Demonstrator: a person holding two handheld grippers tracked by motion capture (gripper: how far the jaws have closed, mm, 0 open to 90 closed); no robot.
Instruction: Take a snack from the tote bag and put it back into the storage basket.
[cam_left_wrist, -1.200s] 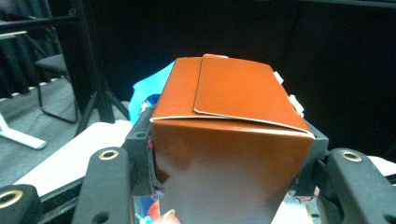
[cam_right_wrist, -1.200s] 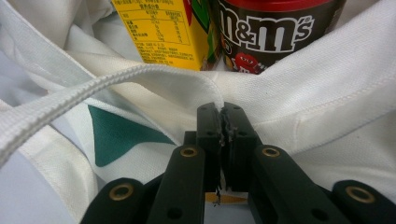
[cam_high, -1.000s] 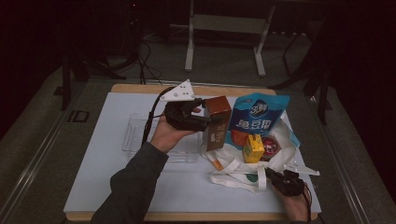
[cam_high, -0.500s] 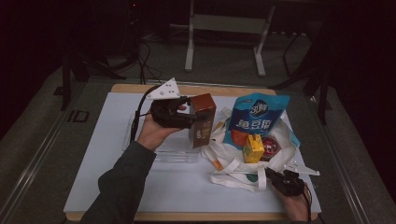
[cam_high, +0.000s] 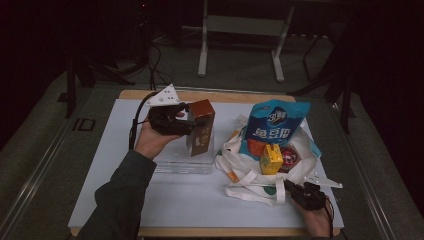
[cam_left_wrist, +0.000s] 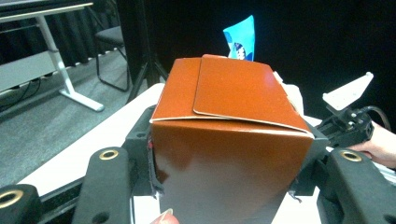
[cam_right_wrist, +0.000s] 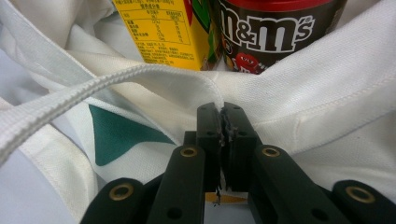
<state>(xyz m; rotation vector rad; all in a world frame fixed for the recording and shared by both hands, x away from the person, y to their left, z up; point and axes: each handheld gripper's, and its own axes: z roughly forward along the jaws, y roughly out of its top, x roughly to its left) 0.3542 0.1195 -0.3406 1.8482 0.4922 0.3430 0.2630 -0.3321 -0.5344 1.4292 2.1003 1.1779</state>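
A brown carton box (cam_high: 201, 128) stands upright between the jaws of my left gripper (cam_high: 186, 121), which is shut on its sides. In the left gripper view the box (cam_left_wrist: 233, 93) sits clamped in the left gripper (cam_left_wrist: 226, 149). The box hangs over a clear plastic tray (cam_high: 175, 163); whether it touches the tray I cannot tell. My right gripper (cam_high: 296, 190) is at the front right, shut on the edge of a white tote bag (cam_high: 250, 186). The right gripper view has the right gripper (cam_right_wrist: 223, 116) pinching the bag cloth (cam_right_wrist: 327, 107).
In the tote bag lie a blue snack bag (cam_high: 272, 127), a yellow juice carton (cam_high: 271, 159) and a brown M&M's can (cam_high: 290, 156). Carton (cam_right_wrist: 159, 28) and can (cam_right_wrist: 275, 32) sit just beyond the pinched cloth. Bare white table top (cam_high: 190, 200) lies in front of the tray.
My left gripper has carried the brown box to the left, away from the tote bag and over the clear tray. The right gripper has stayed shut on the bag.
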